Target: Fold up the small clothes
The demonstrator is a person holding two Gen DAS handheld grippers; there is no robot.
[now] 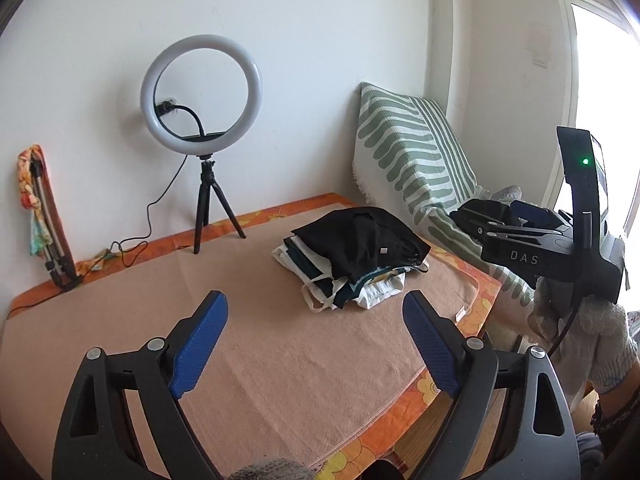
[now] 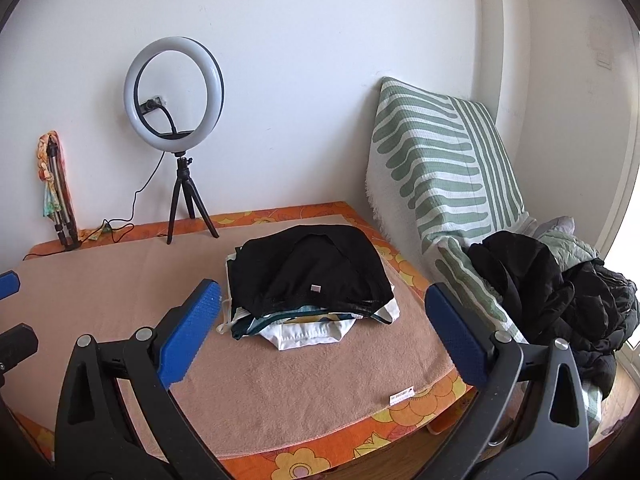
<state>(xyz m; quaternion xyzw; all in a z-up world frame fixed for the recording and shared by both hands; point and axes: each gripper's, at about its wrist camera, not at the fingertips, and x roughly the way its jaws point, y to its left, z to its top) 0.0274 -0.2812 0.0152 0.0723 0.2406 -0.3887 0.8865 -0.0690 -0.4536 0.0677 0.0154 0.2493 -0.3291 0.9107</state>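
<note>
A stack of folded small clothes (image 1: 352, 264) lies on a tan towel (image 1: 280, 360) on the table, with a black garment (image 2: 316, 276) on top and white and teal pieces under it. My left gripper (image 1: 314, 298) hangs open in front of the stack, nothing between its blue pads. Over the towel's near edge, just short of the same stack (image 2: 308, 300), my right gripper (image 2: 322, 286) is also open and empty. A gloved hand (image 1: 592, 336) carries the right gripper at the right of the left wrist view. A heap of dark unfolded clothes (image 2: 560, 292) lies on the seat to the right.
A ring light on a small tripod (image 1: 202, 92) stands at the back of the table, its cable trailing left. A folded tripod wrapped in cloth (image 1: 44, 216) leans on the wall. A green-striped cushion cover (image 2: 440, 168) drapes the seat on the right. Orange flowered cloth (image 2: 420, 404) edges the table.
</note>
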